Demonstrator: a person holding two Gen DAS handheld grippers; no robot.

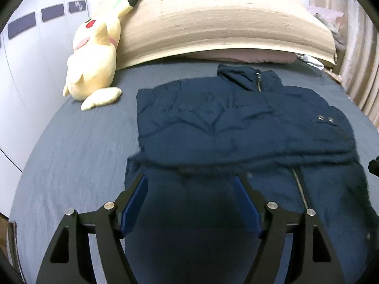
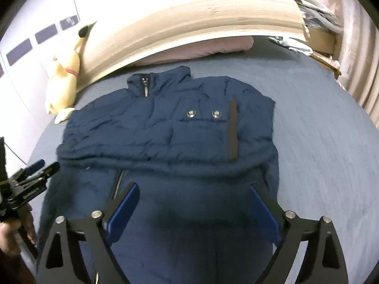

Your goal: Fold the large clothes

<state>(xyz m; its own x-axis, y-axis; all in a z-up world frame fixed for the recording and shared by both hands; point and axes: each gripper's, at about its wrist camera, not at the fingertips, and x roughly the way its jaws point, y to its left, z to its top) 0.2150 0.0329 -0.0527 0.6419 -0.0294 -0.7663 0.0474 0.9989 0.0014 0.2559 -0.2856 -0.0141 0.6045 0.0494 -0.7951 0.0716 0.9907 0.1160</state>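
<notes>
Both grippers, left gripper (image 1: 189, 184) and right gripper (image 2: 194, 194), hover fingers apart over the jacket's (image 2: 165, 127) lower-frame hem, collar toward the top.

Each camera sits just behind its own gripper's fingers, angled steeply down at the grey-blue bedsheet (image 1: 59, 156) and facing the beige wooden headboard (image 1: 213, 30). Both views share the navy padded jacket (image 2: 165, 127), close below, and the yellow plush toy (image 1: 94, 56); the right view looks from further right.
</notes>
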